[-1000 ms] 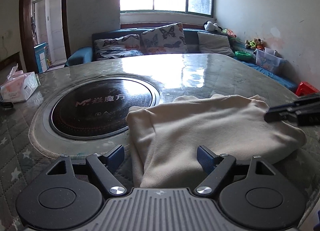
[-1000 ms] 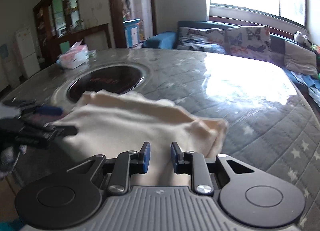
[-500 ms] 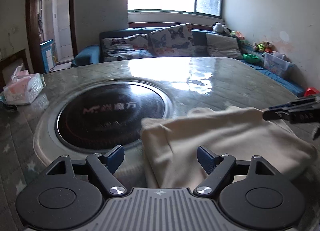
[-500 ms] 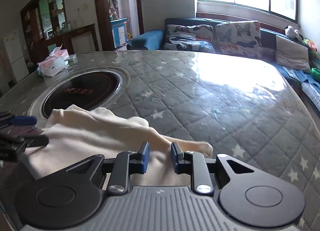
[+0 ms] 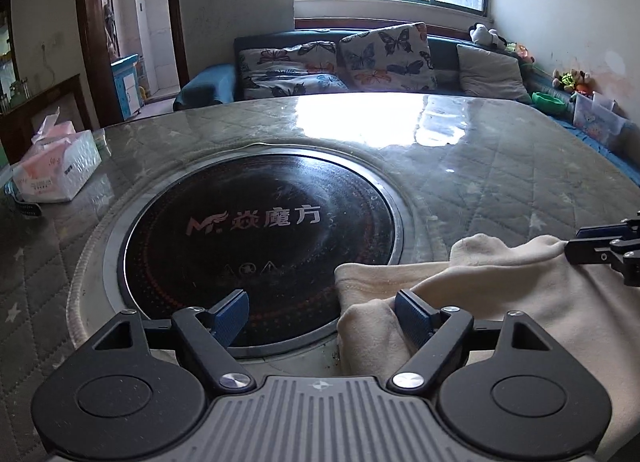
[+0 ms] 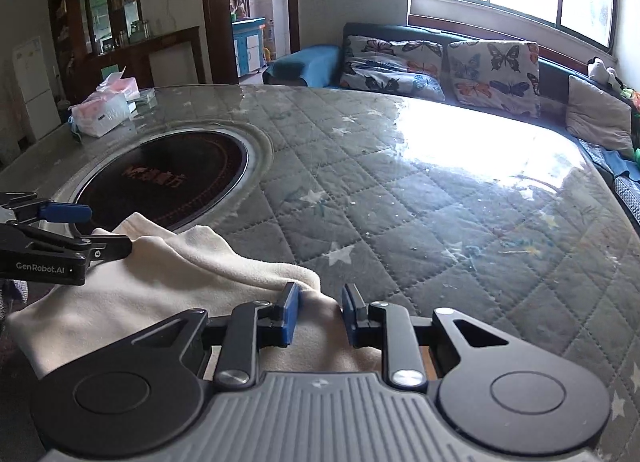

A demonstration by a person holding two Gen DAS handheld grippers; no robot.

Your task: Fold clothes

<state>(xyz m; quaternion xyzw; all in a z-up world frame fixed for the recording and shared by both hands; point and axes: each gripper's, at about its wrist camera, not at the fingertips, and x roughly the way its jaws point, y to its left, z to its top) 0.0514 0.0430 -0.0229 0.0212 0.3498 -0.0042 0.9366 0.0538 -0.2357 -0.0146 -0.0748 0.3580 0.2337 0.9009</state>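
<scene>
The near part of the cream garment (image 5: 500,302) is hidden behind the left tongs (image 5: 324,314) body in the left wrist view, and its right side runs off the frame edge. In the right wrist view the cloth (image 6: 168,282) passes under the right tongs (image 6: 318,312), so whether the pads press it is perhaps unclear. The bench (image 6: 440,221) edge nearest is cut off.

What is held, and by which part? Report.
Right hand-held gripper pinches the cream garment at its near edge; left hand-held gripper is open, holding nothing.
</scene>
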